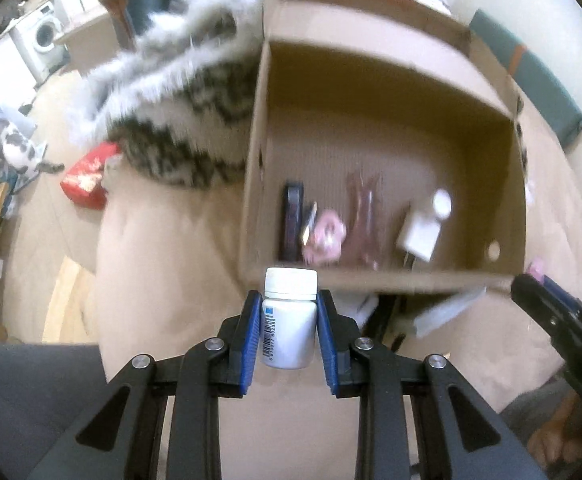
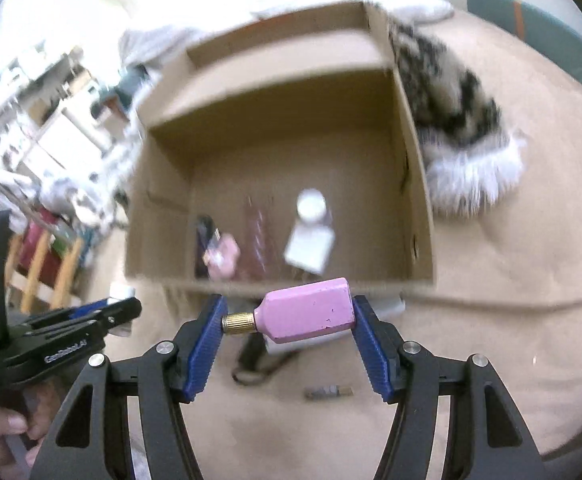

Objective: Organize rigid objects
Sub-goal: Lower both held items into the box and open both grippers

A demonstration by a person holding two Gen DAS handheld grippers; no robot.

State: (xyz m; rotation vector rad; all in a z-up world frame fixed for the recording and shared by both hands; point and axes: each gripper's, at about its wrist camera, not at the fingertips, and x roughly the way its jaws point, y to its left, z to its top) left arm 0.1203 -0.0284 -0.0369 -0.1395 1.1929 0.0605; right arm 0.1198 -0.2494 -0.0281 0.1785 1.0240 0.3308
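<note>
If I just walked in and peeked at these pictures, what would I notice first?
Probably the big cardboard box, open on the tan bedcover with a few small things lying along its near side. Right in front of it, the left gripper squeezes an upright white pill bottle, and the right gripper holds a pink bottle with a gold neck sideways. A fluffy patterned blanket is bunched up beside the box.

My way into the cardboard box [image 1: 371, 276] is open from above, its right floor bare beside the white charger [image 1: 419, 236].
</note>
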